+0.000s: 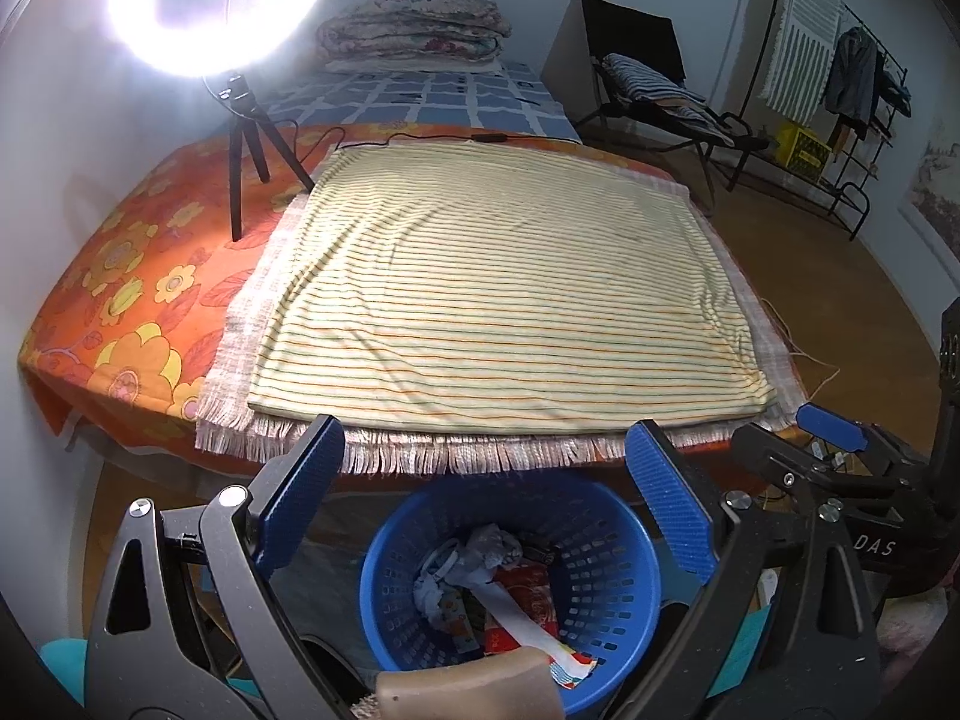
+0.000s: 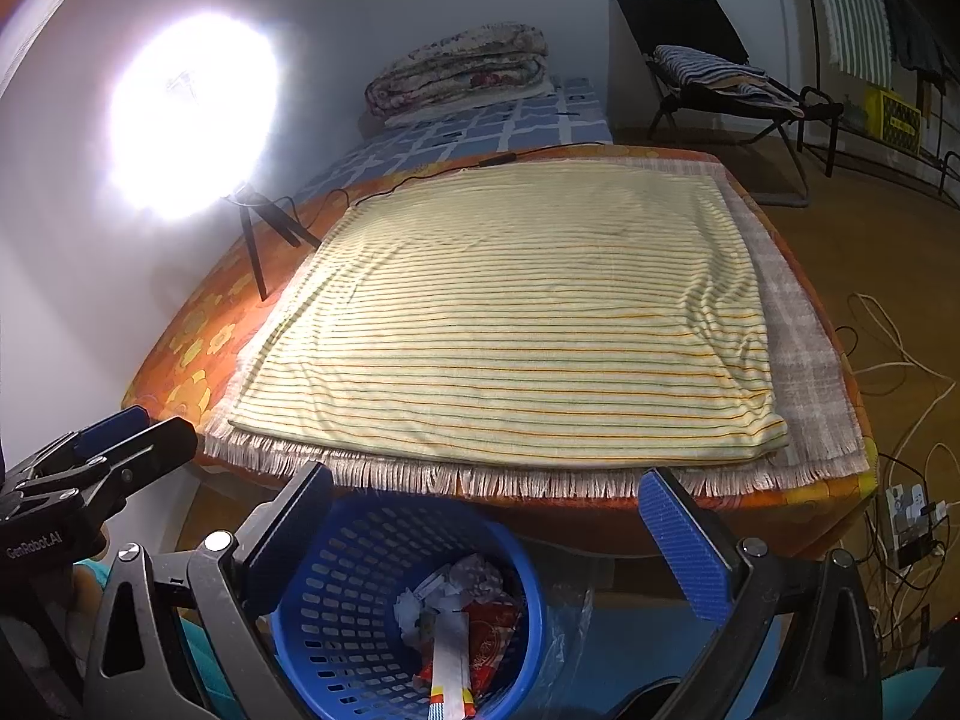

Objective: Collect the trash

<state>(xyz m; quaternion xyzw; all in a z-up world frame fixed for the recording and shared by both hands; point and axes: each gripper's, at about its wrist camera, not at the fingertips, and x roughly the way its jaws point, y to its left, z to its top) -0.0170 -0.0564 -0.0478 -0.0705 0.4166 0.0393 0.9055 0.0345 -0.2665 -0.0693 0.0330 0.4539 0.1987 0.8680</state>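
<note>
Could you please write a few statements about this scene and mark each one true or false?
1. The blue basket holds wrappers and crumpled paper. True.
2. The left gripper is shut on a wrapper. False: it is open and holds nothing.
3. Trash lies scattered on the striped cloth. False: no trash shows on it.
4. The right gripper is open. True.
5. The basket stands on the bed. False: it sits below the bed's edge.
</note>
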